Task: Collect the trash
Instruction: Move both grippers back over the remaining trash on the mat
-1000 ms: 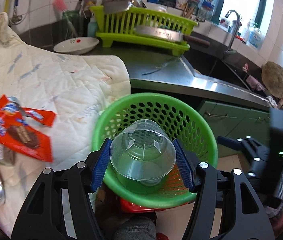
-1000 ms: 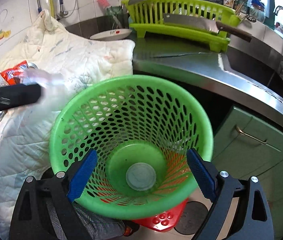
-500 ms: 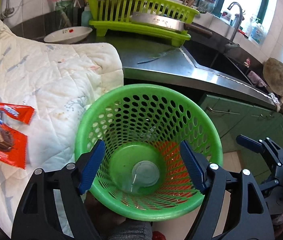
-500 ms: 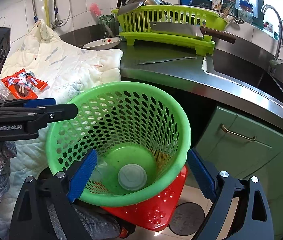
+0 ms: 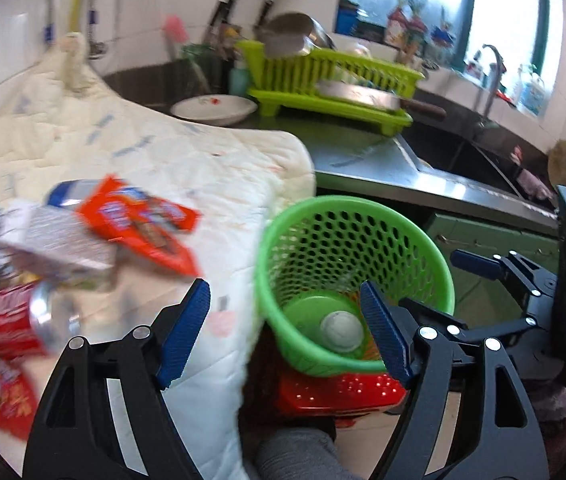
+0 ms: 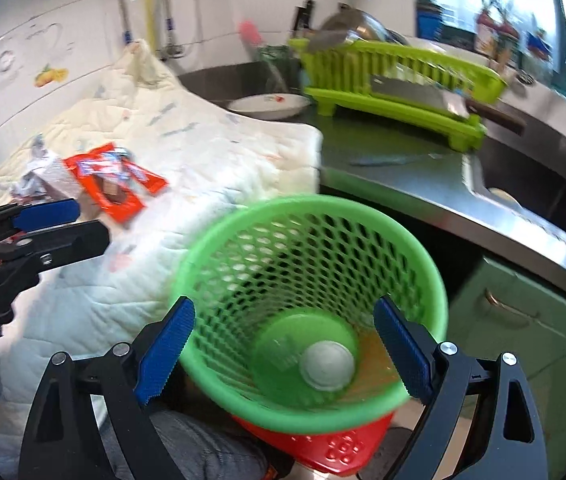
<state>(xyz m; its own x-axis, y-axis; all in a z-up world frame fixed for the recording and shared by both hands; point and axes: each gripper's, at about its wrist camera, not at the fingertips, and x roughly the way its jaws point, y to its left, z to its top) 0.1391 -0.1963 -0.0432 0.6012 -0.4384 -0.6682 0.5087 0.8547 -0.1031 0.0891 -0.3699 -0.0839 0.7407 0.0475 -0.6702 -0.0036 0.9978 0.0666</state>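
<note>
Green basket [image 5: 353,276] now holds the clear cup [image 5: 341,330]; left gripper [image 5: 285,332] has just spread its fingers, empty, probably heading for wrappers [image 5: 143,228]. Right gripper [image 6: 285,356] spread, empty.

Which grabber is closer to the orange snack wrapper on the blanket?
Left. The left gripper hangs just beside the orange wrapper; the right gripper is over the green basket, farther away.

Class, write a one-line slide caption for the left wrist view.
Open left tongs hover between the wrappers on the quilt and the green basket holding a clear cup.
</note>
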